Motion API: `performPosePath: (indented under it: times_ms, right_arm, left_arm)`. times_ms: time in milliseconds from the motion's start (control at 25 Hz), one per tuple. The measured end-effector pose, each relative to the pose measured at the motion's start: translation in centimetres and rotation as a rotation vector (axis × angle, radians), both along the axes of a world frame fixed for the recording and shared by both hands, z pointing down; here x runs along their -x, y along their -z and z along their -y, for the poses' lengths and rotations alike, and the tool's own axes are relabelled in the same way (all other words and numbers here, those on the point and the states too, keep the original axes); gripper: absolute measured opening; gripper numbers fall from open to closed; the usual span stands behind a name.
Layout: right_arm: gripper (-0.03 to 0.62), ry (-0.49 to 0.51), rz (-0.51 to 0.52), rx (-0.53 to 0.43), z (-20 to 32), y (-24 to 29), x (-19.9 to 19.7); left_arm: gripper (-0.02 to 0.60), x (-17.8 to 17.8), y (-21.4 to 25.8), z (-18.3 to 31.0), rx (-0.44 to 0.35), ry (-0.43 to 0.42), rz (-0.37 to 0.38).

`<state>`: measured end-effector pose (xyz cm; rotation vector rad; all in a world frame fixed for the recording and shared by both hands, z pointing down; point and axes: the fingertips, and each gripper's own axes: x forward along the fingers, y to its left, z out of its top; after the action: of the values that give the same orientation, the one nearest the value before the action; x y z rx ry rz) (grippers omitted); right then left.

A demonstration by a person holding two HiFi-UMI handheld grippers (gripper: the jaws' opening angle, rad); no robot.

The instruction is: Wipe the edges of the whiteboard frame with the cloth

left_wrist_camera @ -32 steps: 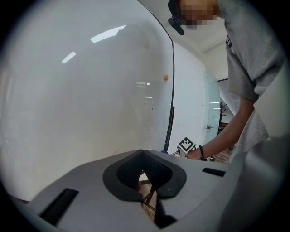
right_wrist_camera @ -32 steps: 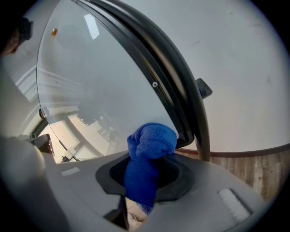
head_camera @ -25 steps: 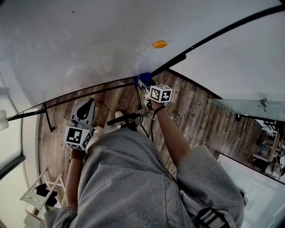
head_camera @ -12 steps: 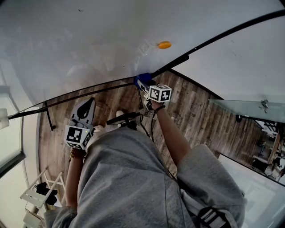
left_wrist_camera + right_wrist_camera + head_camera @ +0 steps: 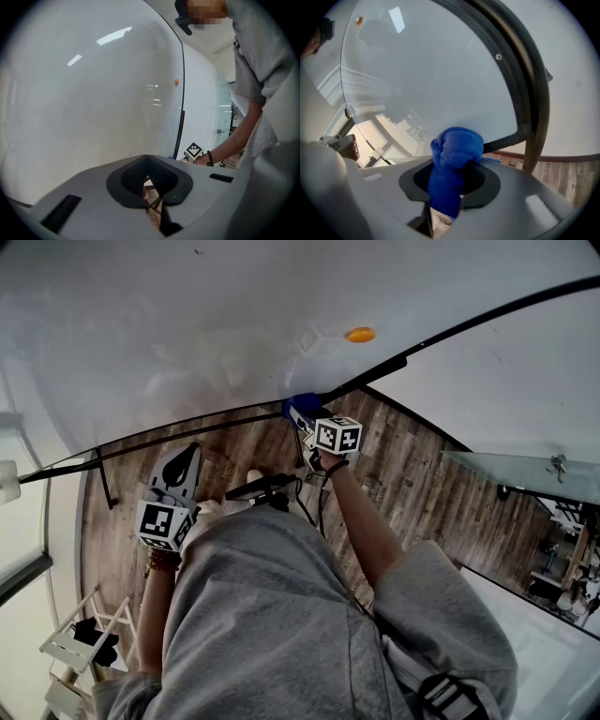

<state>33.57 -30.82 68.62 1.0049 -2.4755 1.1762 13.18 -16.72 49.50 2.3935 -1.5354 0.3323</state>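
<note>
The whiteboard [image 5: 187, 324] fills the top of the head view, edged by a thin black frame [image 5: 178, 434]. The bottom rail and the side rail meet at a corner, and the blue cloth [image 5: 300, 406] presses against that corner. My right gripper [image 5: 306, 418] is shut on the cloth, its marker cube just behind. In the right gripper view the cloth [image 5: 457, 145] bulges out between the jaws of the right gripper [image 5: 454, 161], against the dark frame [image 5: 529, 93]. My left gripper [image 5: 178, 470] hangs below the bottom rail, away from the board. Its jaws [image 5: 147, 161] meet with nothing between them.
An orange magnet [image 5: 359, 334] sticks to the board above the corner. Wooden floor [image 5: 412, 474] lies below. A black stand leg [image 5: 262, 488] crosses under the corner. A white rack [image 5: 70, 648] stands at lower left. A glass panel [image 5: 525, 465] is at right.
The cloth and the right gripper stay at the frame's corner. The head view has shifted slightly. The left gripper has hardly moved.
</note>
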Motion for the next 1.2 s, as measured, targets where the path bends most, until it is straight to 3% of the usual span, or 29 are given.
performPosePath:
  times_ms: [1200]
  right_arm:
    - [0.118,0.069,0.024,0.022,-1.6,-0.4,5.6]
  left_arm:
    - [0.006,3.3,-0.7,-0.3,0.026,0.033,-0.003]
